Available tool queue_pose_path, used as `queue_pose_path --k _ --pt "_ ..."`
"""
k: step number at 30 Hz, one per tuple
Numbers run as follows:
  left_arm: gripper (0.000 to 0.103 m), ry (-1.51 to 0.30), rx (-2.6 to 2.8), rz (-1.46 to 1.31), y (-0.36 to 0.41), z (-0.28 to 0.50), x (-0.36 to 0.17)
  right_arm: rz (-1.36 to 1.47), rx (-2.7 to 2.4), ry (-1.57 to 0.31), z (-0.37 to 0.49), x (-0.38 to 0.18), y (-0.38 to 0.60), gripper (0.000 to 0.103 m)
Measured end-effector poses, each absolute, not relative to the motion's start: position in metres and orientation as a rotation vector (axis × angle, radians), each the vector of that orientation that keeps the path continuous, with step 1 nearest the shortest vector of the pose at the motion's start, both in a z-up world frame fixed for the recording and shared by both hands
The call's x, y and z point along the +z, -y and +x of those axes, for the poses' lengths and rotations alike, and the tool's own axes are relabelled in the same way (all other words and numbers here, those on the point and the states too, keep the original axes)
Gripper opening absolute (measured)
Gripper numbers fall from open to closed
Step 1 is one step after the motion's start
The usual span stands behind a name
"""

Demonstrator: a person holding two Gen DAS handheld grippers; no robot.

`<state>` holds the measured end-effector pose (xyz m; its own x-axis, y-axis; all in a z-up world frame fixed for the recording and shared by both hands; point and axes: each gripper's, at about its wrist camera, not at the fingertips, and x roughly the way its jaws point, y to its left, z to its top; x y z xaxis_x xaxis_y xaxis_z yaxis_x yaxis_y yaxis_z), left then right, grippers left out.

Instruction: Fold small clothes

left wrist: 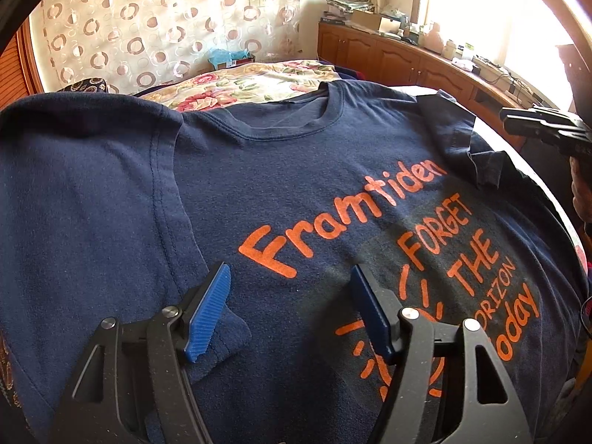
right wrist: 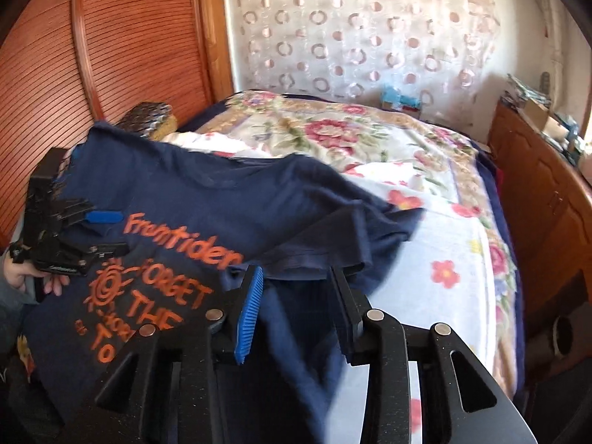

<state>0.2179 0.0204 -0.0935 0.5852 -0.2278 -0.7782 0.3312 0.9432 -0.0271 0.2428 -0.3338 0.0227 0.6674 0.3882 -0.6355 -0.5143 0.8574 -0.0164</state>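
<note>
A navy T-shirt (left wrist: 296, 170) with orange lettering lies front up on the bed. My left gripper (left wrist: 290, 277) hangs just over its chest, jaws wide apart, with only flat cloth below them and a small fold beside the left pad (left wrist: 207, 310). The shirt's right sleeve (left wrist: 455, 140) lies folded in over the body. In the right wrist view that sleeve (right wrist: 333, 244) sits just past my right gripper (right wrist: 298, 277), whose pads stand apart without pressing the cloth. The right gripper (left wrist: 547, 129) also shows at the left wrist view's right edge, and the left gripper (right wrist: 74, 229) shows at the right wrist view's left edge.
A floral bedspread (right wrist: 370, 137) covers the bed. A wooden cabinet (left wrist: 407, 55) with clutter on top runs along the right side. A slatted wooden panel (right wrist: 111, 44) and a patterned cushion (right wrist: 151, 118) stand at the left. A curtain (right wrist: 370, 29) hangs behind.
</note>
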Motion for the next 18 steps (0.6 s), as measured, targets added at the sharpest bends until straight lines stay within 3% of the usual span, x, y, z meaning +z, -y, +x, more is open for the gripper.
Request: queue_pose_path --k 11,12,13,14,18 --pt "0.071 -0.890 -0.323 0.123 -0.024 0.217 -0.094 -0.146 0.453 -0.769 0.304 0.002 0.312 0.037" --pt "0.071 -0.890 -0.323 0.123 -0.023 0.217 -0.094 -0.150 0.457 -0.779 0.312 0.002 0.309 0.031" --pt "0.071 -0.890 -0.323 0.123 -0.023 0.217 -0.094 -0.151 0.470 -0.784 0.316 0.004 0.305 0.015" --pt "0.071 -0.890 -0.323 0.123 -0.023 0.217 -0.094 -0.158 0.495 -0.783 0.319 0.006 0.300 0.007" --pt "0.071 -0.890 -0.323 0.123 -0.023 0.217 -0.094 -0.186 0.606 -0.732 0.324 0.028 0.277 0.003"
